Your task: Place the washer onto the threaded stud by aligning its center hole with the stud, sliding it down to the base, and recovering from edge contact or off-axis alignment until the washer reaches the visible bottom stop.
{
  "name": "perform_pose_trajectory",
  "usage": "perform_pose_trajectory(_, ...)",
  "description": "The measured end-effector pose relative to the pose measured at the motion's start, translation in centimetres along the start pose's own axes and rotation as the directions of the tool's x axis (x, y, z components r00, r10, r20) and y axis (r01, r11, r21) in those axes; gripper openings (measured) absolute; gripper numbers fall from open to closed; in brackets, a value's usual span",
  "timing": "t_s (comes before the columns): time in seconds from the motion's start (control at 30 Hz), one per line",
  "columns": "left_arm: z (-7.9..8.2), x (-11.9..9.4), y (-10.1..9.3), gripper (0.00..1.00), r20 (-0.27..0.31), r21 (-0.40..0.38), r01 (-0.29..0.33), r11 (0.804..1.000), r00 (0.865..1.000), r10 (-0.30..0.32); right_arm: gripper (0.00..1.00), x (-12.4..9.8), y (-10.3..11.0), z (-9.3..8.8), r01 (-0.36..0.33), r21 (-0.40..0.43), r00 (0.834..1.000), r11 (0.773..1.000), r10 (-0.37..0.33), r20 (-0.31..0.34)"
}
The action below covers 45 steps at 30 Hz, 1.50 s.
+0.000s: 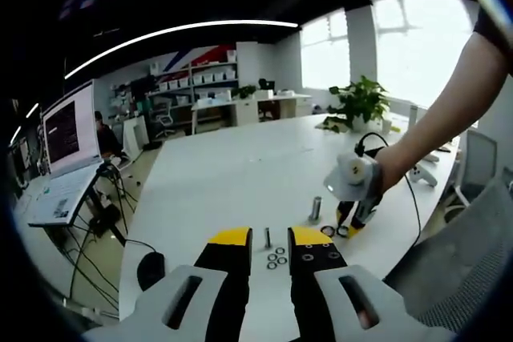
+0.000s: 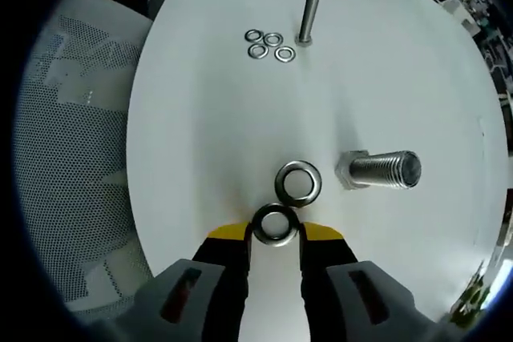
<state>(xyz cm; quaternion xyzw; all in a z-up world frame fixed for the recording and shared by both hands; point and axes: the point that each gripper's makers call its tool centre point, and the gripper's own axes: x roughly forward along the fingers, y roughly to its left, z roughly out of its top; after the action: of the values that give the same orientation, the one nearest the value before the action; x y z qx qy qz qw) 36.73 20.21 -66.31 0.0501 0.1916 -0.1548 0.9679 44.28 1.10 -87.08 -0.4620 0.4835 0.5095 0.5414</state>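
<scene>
Left gripper view
Left gripper (image 1: 269, 239): while its yellow-tipped jaws stand parted over the white table (image 1: 232, 174), nothing lies between them.
Small stud (image 1: 268, 237): upright between the tips, at 12 o'clock from four small washers (image 1: 276, 258) lying on the table.
Right gripper (image 1: 349, 228): at 3 o'clock, held by a hand (image 1: 389, 170), tips down at the table.
Large stud (image 1: 316, 208): standing at 9 o'clock from those tips.

Right gripper view
Right gripper (image 2: 276, 232): jaws closed on the washer (image 2: 276, 224), pinched at its sides; probably just clear of the table, though this angle does not settle it.
Second large washer (image 2: 298, 181): flat at 1 o'clock, touching or nearly touching the held one.
Large stud (image 2: 378, 171): at 2 o'clock, hex base toward the second large washer.
Small stud (image 2: 308, 18): far at 12 o'clock, the small washers (image 2: 268, 46) at its 8 o'clock.
Mesh chair (image 2: 72, 158): at 9 o'clock.
</scene>
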Motion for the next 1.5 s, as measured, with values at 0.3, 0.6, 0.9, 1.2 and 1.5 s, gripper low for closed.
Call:
perform_pose_trajectory(0.3, -0.1, 0.0, 0.0, 0.16, -0.004, 0.001, 0.001, 1.0, 1.0, -0.001, 0.24, -0.2, 0.0, -0.1, 0.013, 0.014, 1.0, 1.0, -0.013, 0.003)
perform_pose_trajectory(0.6, 0.0, 0.0, 0.1, 0.16, 0.001, 0.0, -0.003, 1.0, 1.0, 0.003, 0.23, -0.3, -0.1, -0.2, 0.007, 0.034, 0.999, 0.999, -0.009, 0.051)
perform_pose_trajectory(0.9, 0.0, 0.0, 0.0, 0.16, 0.002, 0.001, -0.001, 1.0, 1.0, 0.001, 0.22, -0.4, -0.2, -0.5, 0.002, 0.058, 0.997, 0.998, -0.007, 0.072)
perform_pose_trajectory(1.2, 0.0, -0.1, 0.0, 0.16, 0.002, -0.001, -0.001, 1.0, 1.0, 0.001, 0.22, -1.2, -0.7, -1.0, -0.009, 0.134, 0.993, 0.991, -0.007, 0.121)
perform_pose_trajectory(1.5, 0.1, -0.1, 0.0, 0.16, 0.005, 0.0, 0.0, 1.0, 1.0, 0.0, 0.22, -2.5, -1.2, -0.5, -0.003, 0.166, 0.986, 0.986, -0.025, 0.165)
